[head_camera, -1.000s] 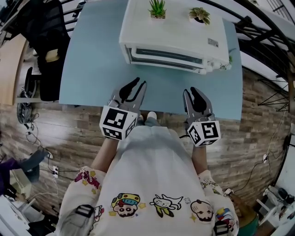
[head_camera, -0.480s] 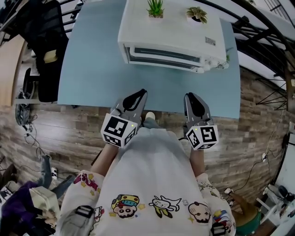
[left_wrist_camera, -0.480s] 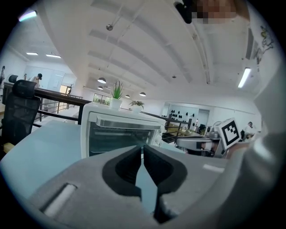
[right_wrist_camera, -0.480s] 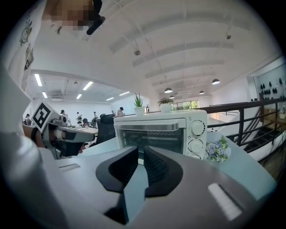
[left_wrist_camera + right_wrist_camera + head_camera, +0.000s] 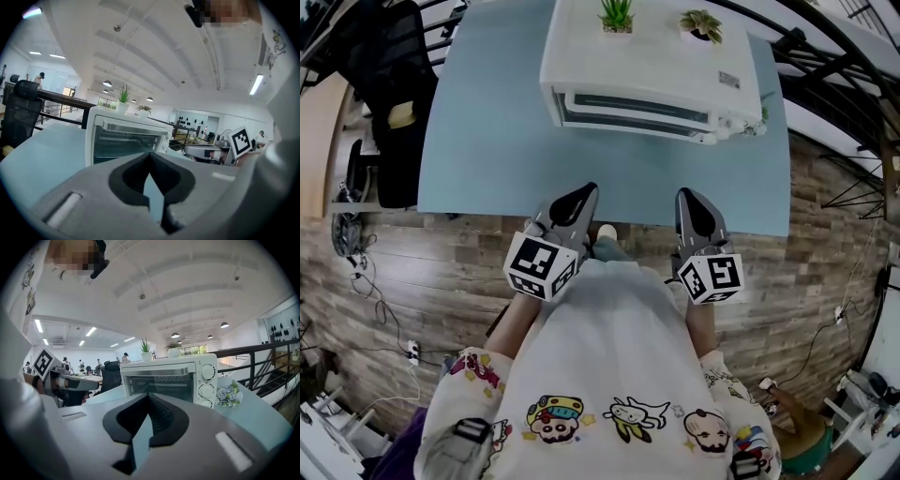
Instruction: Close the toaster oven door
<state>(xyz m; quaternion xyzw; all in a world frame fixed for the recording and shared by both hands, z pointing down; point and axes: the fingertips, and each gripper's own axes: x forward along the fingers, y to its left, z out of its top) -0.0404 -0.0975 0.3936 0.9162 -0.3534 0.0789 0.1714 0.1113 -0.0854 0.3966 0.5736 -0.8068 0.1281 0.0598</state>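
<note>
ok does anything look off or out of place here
Nothing stands out: the toaster oven sits flat on the table, its door shut, and both potted plants stand upright on top.

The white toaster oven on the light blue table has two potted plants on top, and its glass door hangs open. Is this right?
No: the glass door of the white toaster oven is shut, as the right gripper view shows. The rest holds.
</note>
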